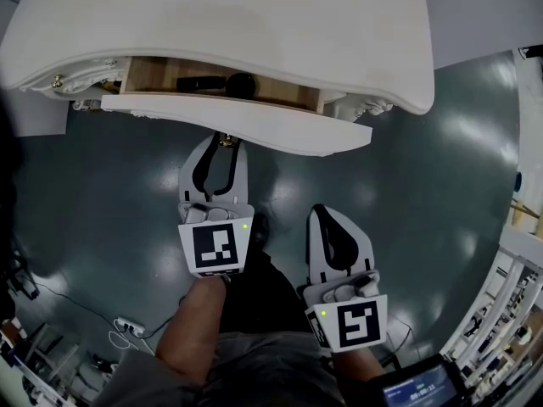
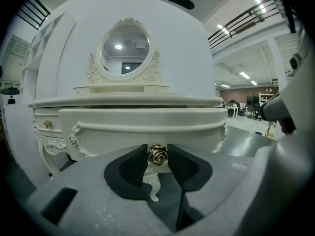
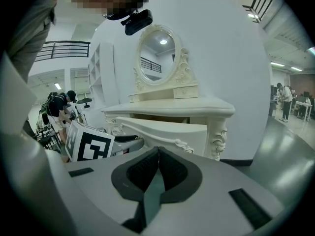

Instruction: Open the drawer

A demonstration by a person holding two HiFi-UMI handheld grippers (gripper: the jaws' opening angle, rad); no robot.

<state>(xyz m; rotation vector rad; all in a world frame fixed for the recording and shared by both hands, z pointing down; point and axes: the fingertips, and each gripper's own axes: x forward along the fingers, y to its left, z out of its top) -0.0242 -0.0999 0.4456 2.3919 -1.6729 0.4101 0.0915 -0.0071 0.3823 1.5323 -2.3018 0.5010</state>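
Below the desk (image 1: 254, 24) top, the drawer (image 1: 237, 124) stands partly pulled out. We have our left tool (image 1: 224, 145) clenched on its gold knob (image 2: 157, 155); our right tool (image 3: 158, 156) is squeezed together on nothing, held clear of the drawer, off to its right.

Head view: dark objects (image 1: 212, 83) inside the white curved-front drawer (image 1: 254, 125), too dim to identify; drawer rear hidden beneath the cream desk top (image 1: 254, 24), itself cut off by the upper edge.
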